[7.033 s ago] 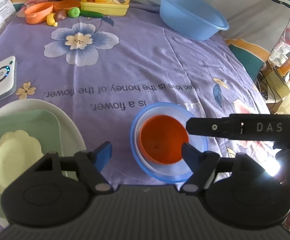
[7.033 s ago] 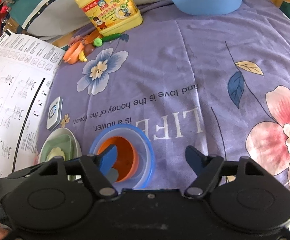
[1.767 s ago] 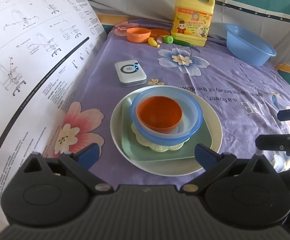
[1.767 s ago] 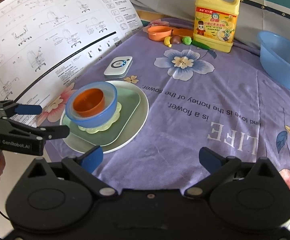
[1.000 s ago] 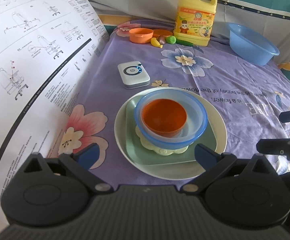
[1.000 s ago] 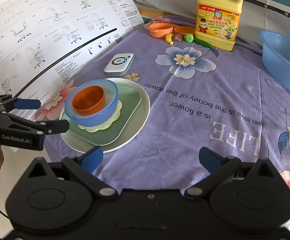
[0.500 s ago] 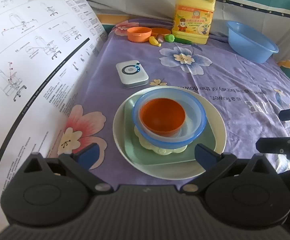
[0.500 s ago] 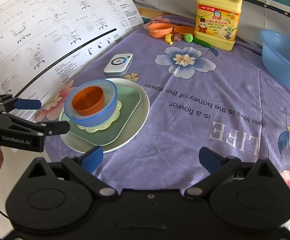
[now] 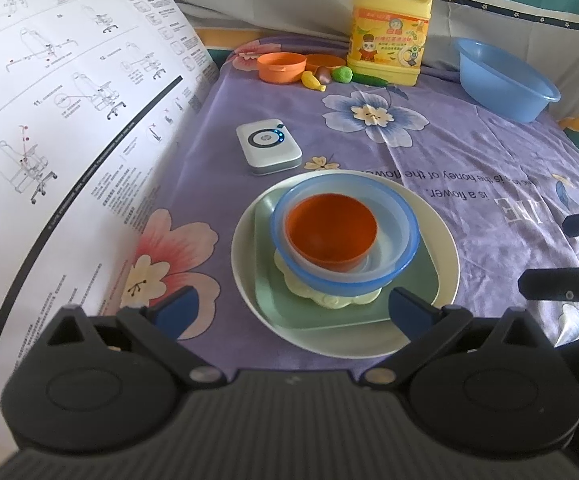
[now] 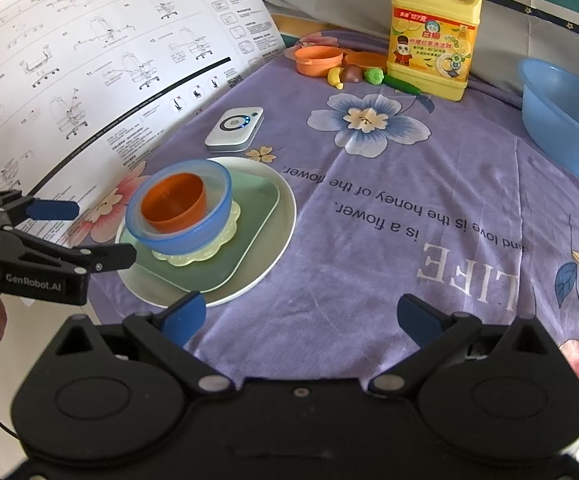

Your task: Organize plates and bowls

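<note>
Both grippers' fingers are spread wide and hold nothing: the left gripper (image 9: 289,306) sits at the bottom of its frame before the stack, and the right gripper (image 10: 303,318) hangs low over the purple cloth (image 10: 389,240). At the centre of the left view, the orange bowl (image 9: 331,232) nests in the blue bowl (image 9: 393,248), on a yellow scalloped plate (image 9: 329,300), a green tray (image 9: 409,300) and a white plate (image 9: 445,256). A white device (image 9: 269,146) lies just beyond.

Left wrist close, looking down over the stacked dishes (image 9: 345,240); right wrist further right, angled left, sharing stack (image 10: 185,212) and detergent bottle (image 10: 433,36).
</note>
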`<state>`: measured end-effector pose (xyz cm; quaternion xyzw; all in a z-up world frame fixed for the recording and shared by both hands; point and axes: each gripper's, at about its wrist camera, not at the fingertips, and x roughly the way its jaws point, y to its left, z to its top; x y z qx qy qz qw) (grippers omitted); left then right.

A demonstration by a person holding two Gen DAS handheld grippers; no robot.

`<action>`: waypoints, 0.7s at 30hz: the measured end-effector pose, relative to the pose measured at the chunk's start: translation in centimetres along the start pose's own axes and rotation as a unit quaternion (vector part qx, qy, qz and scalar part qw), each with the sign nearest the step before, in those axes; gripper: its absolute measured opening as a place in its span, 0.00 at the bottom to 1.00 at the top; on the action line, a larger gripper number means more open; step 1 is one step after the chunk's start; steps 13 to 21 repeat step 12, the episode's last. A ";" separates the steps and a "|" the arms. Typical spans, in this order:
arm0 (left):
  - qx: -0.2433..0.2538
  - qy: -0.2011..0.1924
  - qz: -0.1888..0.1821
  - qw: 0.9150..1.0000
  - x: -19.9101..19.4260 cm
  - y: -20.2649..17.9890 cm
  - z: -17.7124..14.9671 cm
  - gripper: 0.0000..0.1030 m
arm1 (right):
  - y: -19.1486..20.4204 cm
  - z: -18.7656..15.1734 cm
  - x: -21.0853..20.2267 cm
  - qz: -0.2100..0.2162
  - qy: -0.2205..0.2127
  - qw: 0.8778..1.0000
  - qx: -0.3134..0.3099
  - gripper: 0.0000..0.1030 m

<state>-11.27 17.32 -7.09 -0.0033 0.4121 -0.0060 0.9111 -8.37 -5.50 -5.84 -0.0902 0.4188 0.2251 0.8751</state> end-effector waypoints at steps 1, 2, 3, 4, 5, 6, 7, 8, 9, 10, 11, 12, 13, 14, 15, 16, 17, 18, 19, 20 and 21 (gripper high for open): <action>0.001 0.000 0.000 1.000 0.0 0.0 0.0 1.00 | 0.0 0.0 0.0 0.000 0.000 1.000 0.000 1.00; 0.003 0.000 0.001 1.000 0.0 -0.1 0.0 1.00 | 0.0 0.0 0.0 0.000 0.000 1.000 -0.001 1.00; 0.004 0.000 0.001 1.000 0.0 -0.1 0.0 1.00 | 0.0 0.0 0.0 0.000 0.001 1.000 -0.001 1.00; 0.005 0.000 0.001 1.000 -0.1 -0.1 0.0 1.00 | 0.1 0.0 0.0 0.000 0.001 1.000 -0.002 1.00; 0.006 0.000 0.001 1.000 -0.1 -0.1 0.0 1.00 | 0.1 0.0 0.0 0.001 0.001 1.000 -0.002 1.00; 0.006 0.000 0.001 1.000 -0.1 -0.1 0.0 1.00 | 0.1 0.0 0.0 0.000 0.001 1.000 -0.002 1.00; 0.006 0.001 0.001 1.000 -0.1 -0.1 0.0 1.00 | 0.1 0.0 0.0 0.000 0.001 1.000 -0.002 1.00; 0.006 0.000 0.001 1.000 -0.1 -0.1 0.0 1.00 | 0.1 -0.1 0.1 0.000 0.000 1.000 -0.001 1.00; 0.006 0.000 0.001 1.000 -0.1 -0.1 0.0 1.00 | 0.1 -0.1 0.1 0.000 0.001 1.000 -0.001 1.00; 0.007 0.000 0.001 1.000 -0.1 -0.1 0.0 1.00 | 0.1 -0.1 0.1 0.000 0.001 1.000 0.000 1.00; 0.008 -0.001 0.001 1.000 -0.1 -0.1 0.0 1.00 | 0.1 -0.1 0.1 0.000 0.001 1.000 0.000 1.00; 0.009 -0.001 0.001 1.000 -0.2 -0.2 0.0 1.00 | 0.1 -0.1 0.1 0.000 0.001 1.000 0.001 1.00; 0.009 -0.001 0.001 1.000 -0.2 -0.2 0.0 1.00 | 0.1 -0.1 0.1 0.000 0.001 1.000 0.001 1.00; 0.009 -0.001 0.001 1.000 -0.2 -0.2 0.0 1.00 | 0.1 -0.1 0.1 0.000 0.001 1.000 0.001 1.00; 0.009 -0.001 0.001 1.000 -0.2 -0.2 0.0 1.00 | 0.1 -0.1 0.1 0.000 0.001 1.000 0.001 1.00; 0.009 -0.001 0.001 1.000 -0.2 -0.2 0.0 1.00 | 0.1 -0.1 0.1 0.000 0.001 1.000 0.001 1.00; 0.009 -0.001 0.001 1.000 -0.2 -0.2 0.0 1.00 | 0.1 -0.1 0.1 0.000 0.001 1.000 0.001 1.00; 0.009 -0.001 0.001 1.000 -0.2 -0.2 0.0 1.00 | 0.1 -0.1 0.1 0.000 0.001 1.000 0.001 1.00; 0.009 -0.001 0.001 1.000 -0.2 -0.2 0.0 1.00 | 0.1 -0.1 0.1 0.000 0.001 1.000 0.001 1.00; 0.009 -0.001 0.001 1.000 -0.2 -0.2 0.0 1.00 | 0.1 -0.1 0.1 0.000 0.001 1.000 0.001 1.00; 0.009 -0.001 0.001 1.000 -0.2 -0.2 0.0 1.00 | 0.1 -0.1 0.1 0.000 0.001 1.000 0.001 1.00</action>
